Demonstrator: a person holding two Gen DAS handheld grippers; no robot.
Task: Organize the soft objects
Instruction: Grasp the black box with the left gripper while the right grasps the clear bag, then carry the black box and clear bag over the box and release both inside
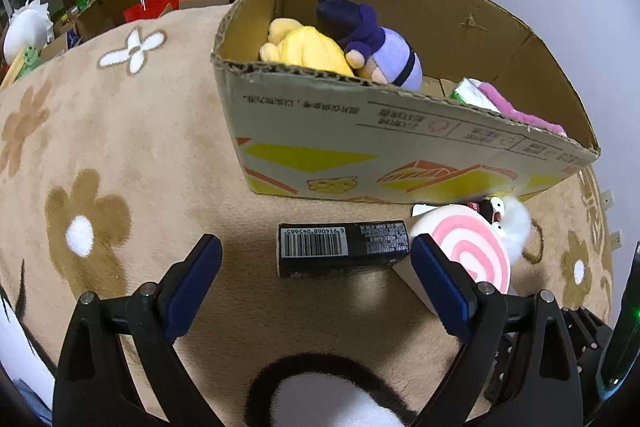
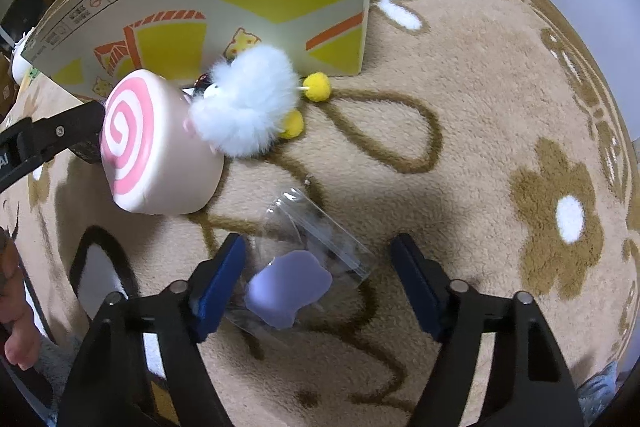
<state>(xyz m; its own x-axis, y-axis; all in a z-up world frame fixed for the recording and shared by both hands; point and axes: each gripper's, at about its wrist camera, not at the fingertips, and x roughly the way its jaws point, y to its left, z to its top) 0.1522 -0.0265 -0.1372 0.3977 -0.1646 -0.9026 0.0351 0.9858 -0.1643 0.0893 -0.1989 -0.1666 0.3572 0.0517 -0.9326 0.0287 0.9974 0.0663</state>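
A: Inside the cardboard box [image 1: 400, 131]: yellow plush [image 1: 304, 51], purple doll [image 1: 376, 43]. Outside?
B: Swirl cushion [image 2: 148, 147], fluffy toy [image 2: 248, 103], bagged lilac piece [image 2: 288, 287]. Left gripper [image 1: 316, 263] and right gripper [image 2: 318, 267] gape, empty.

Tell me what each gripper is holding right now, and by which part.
Nothing is held. The left gripper is open in front of a black box. The right gripper is open around a clear bag with a purple piece inside, not clamped.
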